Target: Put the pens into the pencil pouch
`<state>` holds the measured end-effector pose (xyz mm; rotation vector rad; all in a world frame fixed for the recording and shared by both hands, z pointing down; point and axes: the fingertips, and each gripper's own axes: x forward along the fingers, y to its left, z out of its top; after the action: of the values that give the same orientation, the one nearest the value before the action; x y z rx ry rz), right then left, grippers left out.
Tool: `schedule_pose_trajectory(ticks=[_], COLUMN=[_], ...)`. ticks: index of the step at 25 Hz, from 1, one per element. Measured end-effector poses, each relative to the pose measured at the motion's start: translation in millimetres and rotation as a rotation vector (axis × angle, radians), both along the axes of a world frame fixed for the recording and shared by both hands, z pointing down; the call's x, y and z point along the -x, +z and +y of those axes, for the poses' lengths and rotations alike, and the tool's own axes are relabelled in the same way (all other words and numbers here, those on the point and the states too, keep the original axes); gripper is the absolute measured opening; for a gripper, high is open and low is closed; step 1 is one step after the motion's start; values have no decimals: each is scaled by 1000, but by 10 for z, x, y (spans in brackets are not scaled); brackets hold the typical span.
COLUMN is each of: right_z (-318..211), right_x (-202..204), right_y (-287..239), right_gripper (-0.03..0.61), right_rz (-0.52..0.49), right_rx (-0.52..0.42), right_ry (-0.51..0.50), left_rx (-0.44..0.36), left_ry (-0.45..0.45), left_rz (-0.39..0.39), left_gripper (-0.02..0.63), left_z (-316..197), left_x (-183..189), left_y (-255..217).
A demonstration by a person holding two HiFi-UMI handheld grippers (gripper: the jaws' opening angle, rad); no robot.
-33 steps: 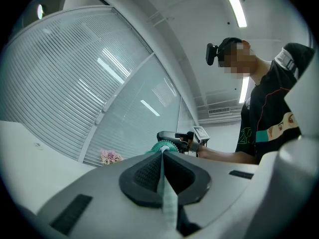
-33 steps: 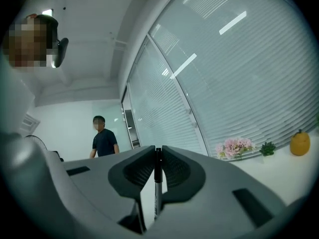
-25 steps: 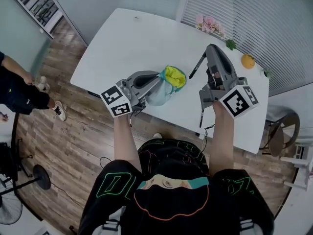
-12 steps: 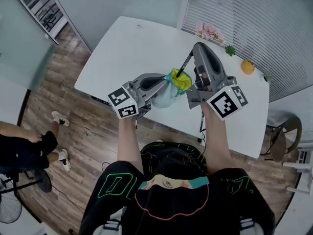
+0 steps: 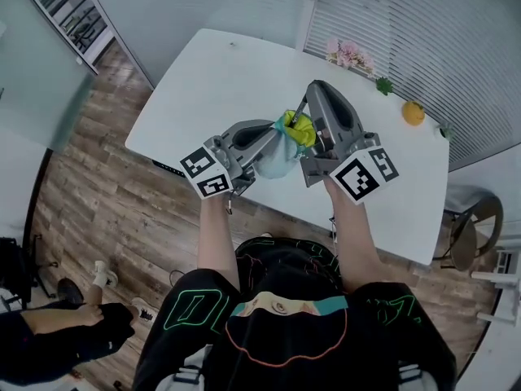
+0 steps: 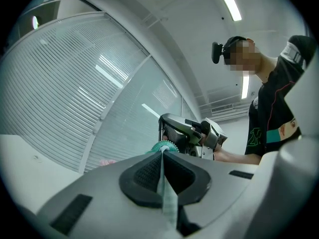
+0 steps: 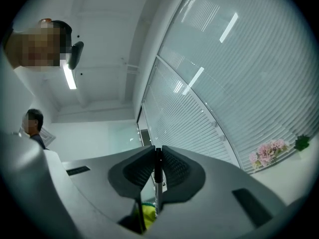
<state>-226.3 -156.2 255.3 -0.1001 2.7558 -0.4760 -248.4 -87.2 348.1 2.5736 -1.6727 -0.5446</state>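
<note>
pinching a slim black pen (image 7: 158, 185), right tongs (image 7: 157, 152) hang over the yellow-lined pouch (image 5: 275, 160) left tongs (image 6: 162, 156) clamp.

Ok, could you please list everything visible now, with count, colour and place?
table: 1, white, centre
pencil pouch: 1, pale blue, yellow-green inside, above table
pen: 1, black, over pouch opening
flowers: 1 bunch, pink, table's far edge
orange fruit: 1, orange, table's far right
green sprig: 1, green, between flowers and fruit
chair: 1, grey, right of table
bystander: 1, dark clothes, lower left
left claw: 1, grey, shut on pencil pouch
right claw: 1, grey, shut on pen
</note>
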Motion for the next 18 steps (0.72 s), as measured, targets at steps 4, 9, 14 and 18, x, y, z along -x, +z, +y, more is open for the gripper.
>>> schedule_pose_trajectory(ticks=[4,9,14,18], right_z=[47,102,155,250], right_x=[50,116,178,206], right_y=[195,531,851,1128], right_gripper=[44,44,44,44], right_rz=[86,257,415,553], right_rx=[7,5,17,27], right_ry=[-27,-79,-126,-194], left_rx=[8,19,28,68], left_ry=[-43,-90,-108,-121], left_rz=[-6,-5,4,-30], left_gripper=[2,2,2,2], left_z=[-20,-16,-11,-3], left_x=[40,62,95,95], left_y=[31,88,146,254])
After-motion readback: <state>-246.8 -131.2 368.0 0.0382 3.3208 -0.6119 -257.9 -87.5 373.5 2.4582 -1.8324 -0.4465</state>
